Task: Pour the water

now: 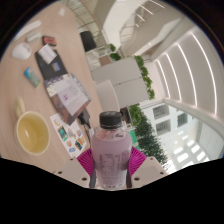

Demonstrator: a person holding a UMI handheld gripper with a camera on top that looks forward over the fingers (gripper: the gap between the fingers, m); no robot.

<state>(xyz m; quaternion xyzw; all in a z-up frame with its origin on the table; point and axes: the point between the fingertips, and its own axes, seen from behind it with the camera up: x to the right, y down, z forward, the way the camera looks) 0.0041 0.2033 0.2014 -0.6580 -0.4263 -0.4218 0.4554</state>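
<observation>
A clear plastic water bottle with a dark cap stands upright between my fingers, and both magenta pads press against its sides. My gripper is shut on the bottle and holds it raised above the table. Off to the left of the bottle, a yellowish bowl sits on the table below. The bottle's lower part is hidden behind my fingers.
Papers and booklets lie on the table beyond the bowl, with a dark object farther back. A small patterned box lies near the left finger. Green plants and a white railing stand to the right.
</observation>
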